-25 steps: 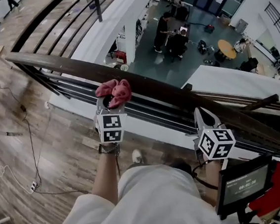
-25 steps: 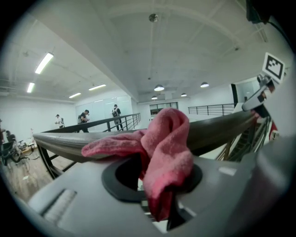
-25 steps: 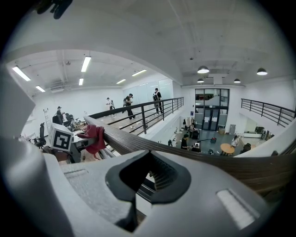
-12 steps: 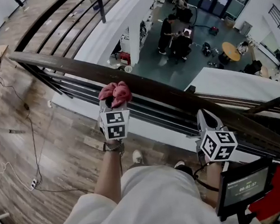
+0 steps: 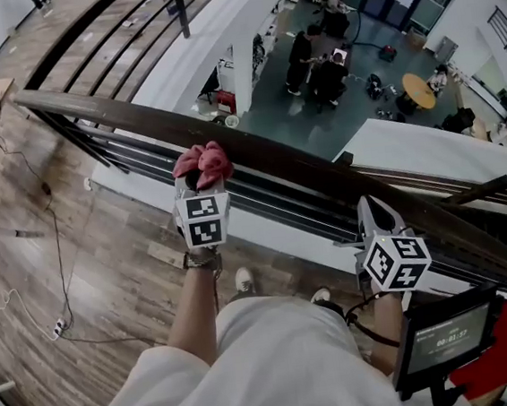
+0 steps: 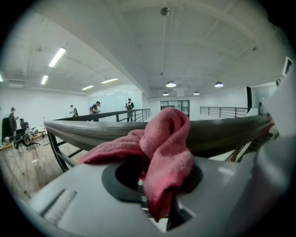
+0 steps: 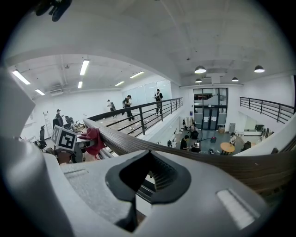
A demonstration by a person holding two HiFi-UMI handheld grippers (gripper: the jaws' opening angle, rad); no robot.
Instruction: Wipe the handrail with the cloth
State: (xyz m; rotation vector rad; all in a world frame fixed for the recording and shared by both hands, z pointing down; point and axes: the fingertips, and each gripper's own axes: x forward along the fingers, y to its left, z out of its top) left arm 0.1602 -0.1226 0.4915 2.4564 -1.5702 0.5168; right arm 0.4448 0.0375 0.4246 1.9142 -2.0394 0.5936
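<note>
Left gripper (image 5: 200,187) is clamped on the cloth (image 5: 202,162): pink, bunched, at the near edge of the handrail (image 5: 303,159), centre-left of the head view. Right gripper (image 5: 374,217) is lower right in that frame, just below the rail line, well apart from the left one.

Left gripper view only: the cloth (image 6: 164,148) is pinched in the jaw slot. One fold loops up across the rail line and a flap goes out to the left. Fuzzy terry pile is visible. The handrail (image 6: 88,132) reads there as a smooth rounded bar across mid-frame.

Right gripper view only: jaws together, nothing between them. The handrail (image 7: 240,171) runs lower right to mid-left, dark brown with streaky wood grain. At mid-left the cloth (image 7: 94,138) sits against the rail's side, with the marker cube (image 7: 63,138) beside it.

Head view only: dark bars (image 5: 262,201) under the rail, plank floor (image 5: 62,263) at left, screen (image 5: 447,335) at lower right.
</note>
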